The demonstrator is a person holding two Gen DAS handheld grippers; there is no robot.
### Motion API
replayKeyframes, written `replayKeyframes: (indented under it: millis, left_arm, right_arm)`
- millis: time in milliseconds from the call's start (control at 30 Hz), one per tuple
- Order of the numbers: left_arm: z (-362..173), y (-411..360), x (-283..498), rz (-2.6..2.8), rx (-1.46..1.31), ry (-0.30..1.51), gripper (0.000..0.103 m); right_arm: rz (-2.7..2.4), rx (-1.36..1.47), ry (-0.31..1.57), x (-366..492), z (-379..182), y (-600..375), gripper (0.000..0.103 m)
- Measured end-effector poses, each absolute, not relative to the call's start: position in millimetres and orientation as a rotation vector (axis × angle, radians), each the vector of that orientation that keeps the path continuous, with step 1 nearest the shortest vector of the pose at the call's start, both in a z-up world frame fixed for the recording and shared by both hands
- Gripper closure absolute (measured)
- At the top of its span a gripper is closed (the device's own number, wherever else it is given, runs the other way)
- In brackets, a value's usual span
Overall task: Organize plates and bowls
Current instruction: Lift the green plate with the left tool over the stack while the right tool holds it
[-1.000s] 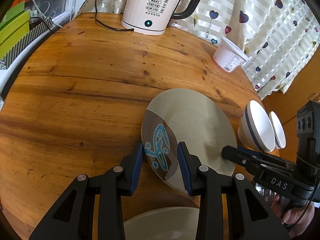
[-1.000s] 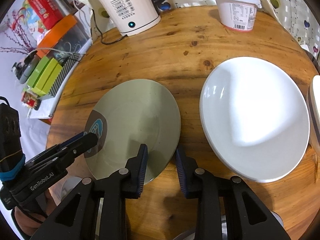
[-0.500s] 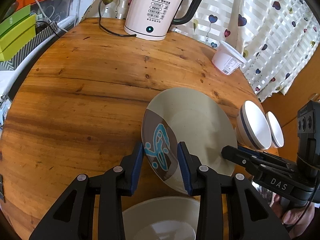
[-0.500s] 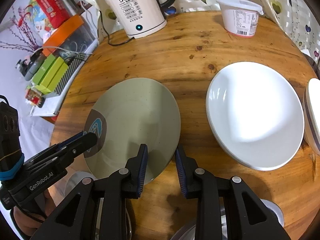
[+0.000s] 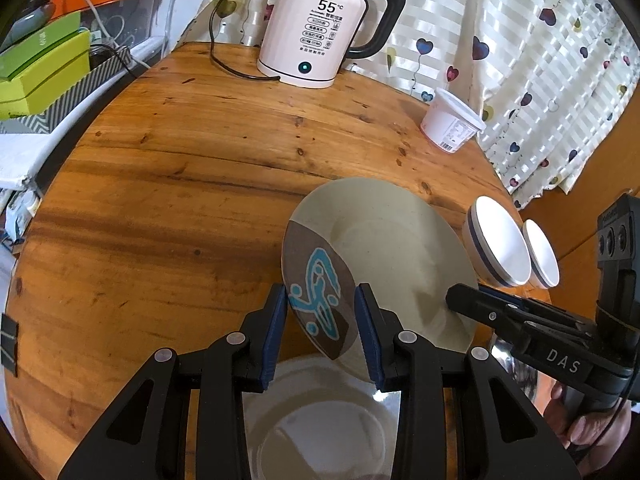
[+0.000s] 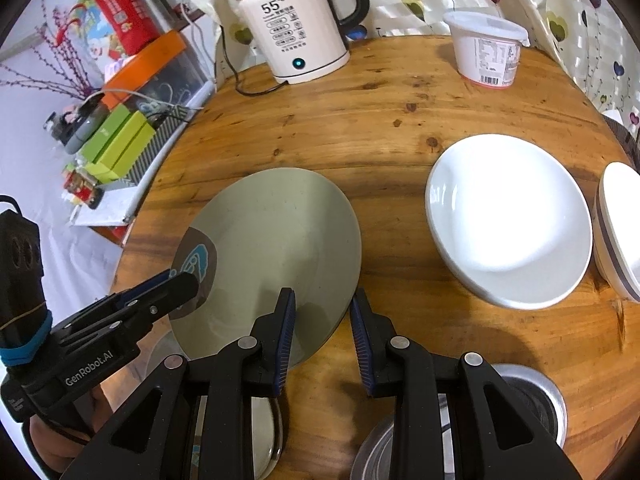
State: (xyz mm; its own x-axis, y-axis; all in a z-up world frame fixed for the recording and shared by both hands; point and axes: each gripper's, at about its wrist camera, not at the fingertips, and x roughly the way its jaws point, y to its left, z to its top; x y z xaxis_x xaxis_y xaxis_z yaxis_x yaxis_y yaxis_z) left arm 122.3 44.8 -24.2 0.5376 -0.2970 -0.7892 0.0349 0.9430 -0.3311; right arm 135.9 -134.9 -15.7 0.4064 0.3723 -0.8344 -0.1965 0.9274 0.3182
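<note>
While a round grey-green ceramic plate with a brown-and-blue printed patch [image 5: 380, 264] is carried above the round wooden tabletop [image 5: 180, 184], it is held at opposite edges by both handheld tools, apparently so that the wide, shallow dish stays balanced in transit. The left gripper [image 5: 321, 322] is seen with its blue-padded jaws straddling the patterned rim; whether the rim is actually pinched cannot be told from either view. The right gripper [image 6: 323, 330] is likewise set around the plain edge, its jaws standing apart, with contact not discernible. A pale plate [image 5: 320, 412] lies directly beneath in the left wrist view, and it is judged to be the stacking target. A large white ceramic plate [image 6: 510, 220] is left resting on the tabletop to the right, with two white bowls with dark bands [image 5: 508, 252] beside it. A white electric kettle [image 5: 320, 36] and a white lidded plastic tub [image 5: 452, 126] are kept at the far edge, well apart from the crockery. A metal basin [image 6: 532, 408] is partly visible near the right tool.
</note>
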Motion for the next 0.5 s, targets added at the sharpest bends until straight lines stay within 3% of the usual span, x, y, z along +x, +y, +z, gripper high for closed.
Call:
replayKeyframes:
  millis: [500]
  left_arm:
    - [-19,54,81,-0.156,-0.300,0.973,0.067]
  right_arm:
    - [0.404,0.148,1.090,108,-10,-119,0.076]
